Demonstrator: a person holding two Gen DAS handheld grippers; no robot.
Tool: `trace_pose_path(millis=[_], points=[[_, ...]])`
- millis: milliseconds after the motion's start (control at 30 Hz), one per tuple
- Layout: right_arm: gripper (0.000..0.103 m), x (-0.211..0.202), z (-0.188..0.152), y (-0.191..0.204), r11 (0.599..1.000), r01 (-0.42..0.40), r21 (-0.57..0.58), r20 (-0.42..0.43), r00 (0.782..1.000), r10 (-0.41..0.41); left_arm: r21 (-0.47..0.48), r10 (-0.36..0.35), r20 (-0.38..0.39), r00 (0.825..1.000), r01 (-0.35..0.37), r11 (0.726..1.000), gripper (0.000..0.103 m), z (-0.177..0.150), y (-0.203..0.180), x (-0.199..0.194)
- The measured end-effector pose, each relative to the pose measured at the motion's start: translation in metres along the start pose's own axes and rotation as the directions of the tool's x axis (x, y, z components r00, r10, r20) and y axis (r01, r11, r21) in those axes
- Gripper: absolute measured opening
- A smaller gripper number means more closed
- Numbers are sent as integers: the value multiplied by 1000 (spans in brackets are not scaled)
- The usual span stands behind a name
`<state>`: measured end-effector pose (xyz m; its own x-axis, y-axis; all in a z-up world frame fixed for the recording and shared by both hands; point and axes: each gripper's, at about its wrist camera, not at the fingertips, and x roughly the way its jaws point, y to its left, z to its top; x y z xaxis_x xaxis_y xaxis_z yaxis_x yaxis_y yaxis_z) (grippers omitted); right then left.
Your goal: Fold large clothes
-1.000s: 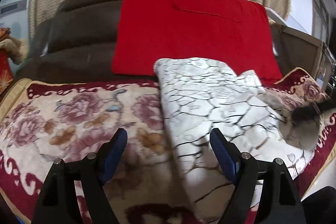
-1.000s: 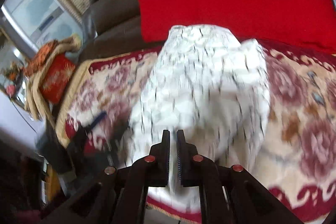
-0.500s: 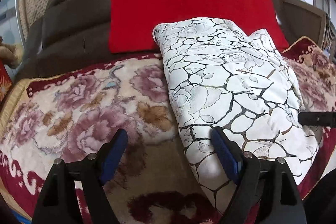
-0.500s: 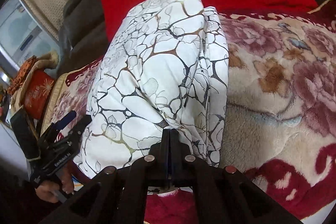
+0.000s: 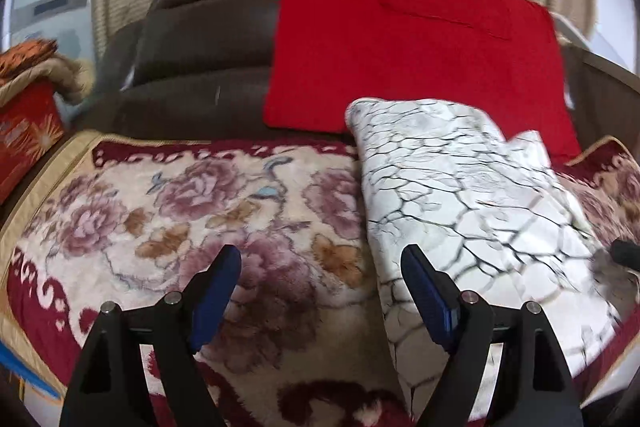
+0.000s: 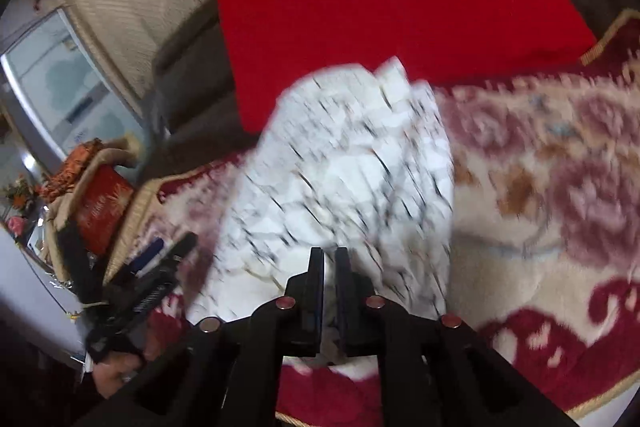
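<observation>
The right gripper [image 6: 329, 259] has its jaws opening, a bit of the white garment [image 5: 472, 203] between them at the sofa's front edge. The left gripper [image 5: 320, 291] is spread wide with nothing in it, its right finger at the garment's left edge. The garment lies folded on the flowered blanket [image 5: 192, 211], its far end against the red cushion [image 5: 400, 47]. It is white with dark crackle lines, blurred in the right view.
</observation>
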<state>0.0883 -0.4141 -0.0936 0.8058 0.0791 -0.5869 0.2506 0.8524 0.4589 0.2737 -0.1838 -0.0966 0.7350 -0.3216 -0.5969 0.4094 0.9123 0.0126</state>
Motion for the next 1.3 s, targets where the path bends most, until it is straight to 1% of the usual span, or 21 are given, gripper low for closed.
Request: trace_pose_path(millis=[67,100,133,200,267,300,367,433,500,600,667,700,733,800,833,900,967,1100,1200,1267,1300], points=[[9,0,14,7,1000,-16,4,44,999,16,-1,7,-79,997,-7,1000,83,0,-7,16],[9,5,21,8,1000,-21,11,46,999,20,20,24,-122,992,-21,1000,83,-2,-13,25],[9,10,25,10,1000,-12,15,44,999,11,35,44,-131,990,-39,999,83,-4,-17,28],[9,29,30,9,1000,23,16,15,1000,-23,68,95,-106,990,-89,994,83,-4,-25,28],[8,66,24,2,996,95,7,-95,991,-93,71,93,-110,990,-85,994,84,-4,-26,30],[8,75,18,-3,995,102,10,-108,989,-100,63,95,-119,988,-88,994,84,-4,-25,32],[8,75,16,-3,997,81,5,-76,994,-81,36,94,-132,987,-90,995,88,-3,-21,34],[8,71,22,1,997,81,-1,-92,992,-81,26,90,-142,986,-87,996,88,-2,-19,35],[8,64,34,3,998,66,14,-92,994,-64,26,91,-141,986,-88,996,89,-1,-18,36],[10,55,65,10,999,45,9,-36,998,-45,16,92,-146,985,-91,996,89,0,-20,34],[25,58,87,16,998,65,-8,-15,998,-65,15,94,-144,985,-93,996,89,-1,-20,34],[52,62,96,17,997,78,-8,-11,997,-78,16,94,-144,985,-93,996,89,0,-20,35],[84,69,104,16,996,84,1,-19,996,-84,17,94,-144,985,-93,996,89,0,-19,35],[84,91,115,2,993,104,49,-44,994,-102,19,92,-144,985,-91,996,89,0,-19,36],[82,107,117,-8,990,126,68,-92,989,-119,17,91,-144,985,-89,996,89,0,-18,37],[73,146,111,-35,979,162,125,-251,960,-127,18,83,-140,987,-81,997,89,1,-19,36],[70,143,109,-40,979,150,138,-223,968,-117,32,94,-139,986,-91,995,89,1,-20,37],[69,105,107,-15,984,175,28,-115,979,-170,12,91,-152,984,-90,996,89,4,-16,35],[69,75,99,1,991,132,-15,-68,989,-133,2,85,-160,983,-86,996,89,3,-15,33],[65,53,86,22,991,104,-87,-51,993,-108,15,91,-159,983,-89,996,89,3,-16,31],[59,45,79,28,988,102,-118,-45,993,-108,23,93,-158,983,-91,996,89,2,-17,30]])
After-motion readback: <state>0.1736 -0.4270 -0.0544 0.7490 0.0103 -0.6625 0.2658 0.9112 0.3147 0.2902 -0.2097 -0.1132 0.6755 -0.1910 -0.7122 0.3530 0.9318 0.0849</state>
